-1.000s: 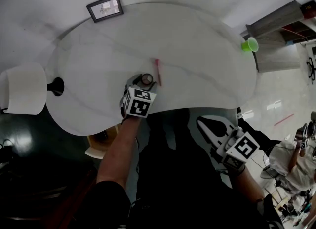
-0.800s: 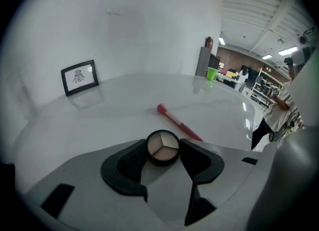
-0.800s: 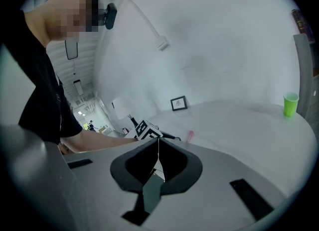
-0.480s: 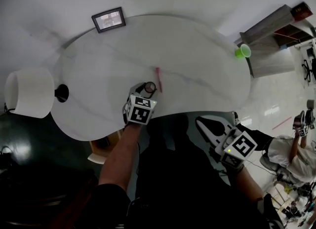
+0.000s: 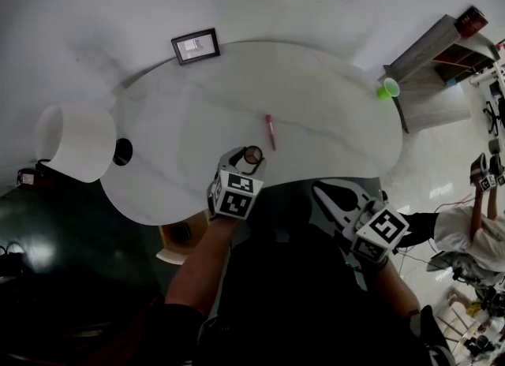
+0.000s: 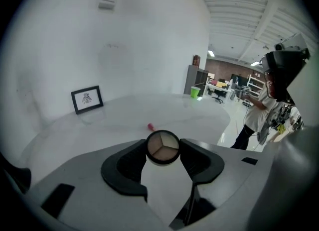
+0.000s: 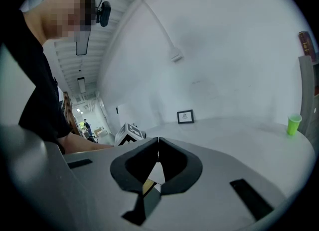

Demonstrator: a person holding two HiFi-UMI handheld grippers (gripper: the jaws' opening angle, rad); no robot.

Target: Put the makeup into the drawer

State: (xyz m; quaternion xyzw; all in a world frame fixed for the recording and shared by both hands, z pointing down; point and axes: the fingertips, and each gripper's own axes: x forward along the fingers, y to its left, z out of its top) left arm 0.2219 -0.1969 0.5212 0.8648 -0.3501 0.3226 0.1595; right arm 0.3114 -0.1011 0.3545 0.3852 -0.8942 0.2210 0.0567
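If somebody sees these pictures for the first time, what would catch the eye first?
First, the round black compact with three beige shades, clamped at the near edge of the white oval table by the left gripper, whose jaws have just been closing on it. Next, the slim pink makeup tube lying at the table's middle, and the bright green cup at its far right edge.

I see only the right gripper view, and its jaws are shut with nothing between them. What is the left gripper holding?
Observer: The left gripper has just closed on a round eyeshadow compact.
Operator: Is other makeup left on the table?
Observer: Yes, one pink tube lies on the table, beyond the compact.
Operator: Where is the drawer?
Observer: What looks like an open drawer shows under the table's near edge, at the person's left.
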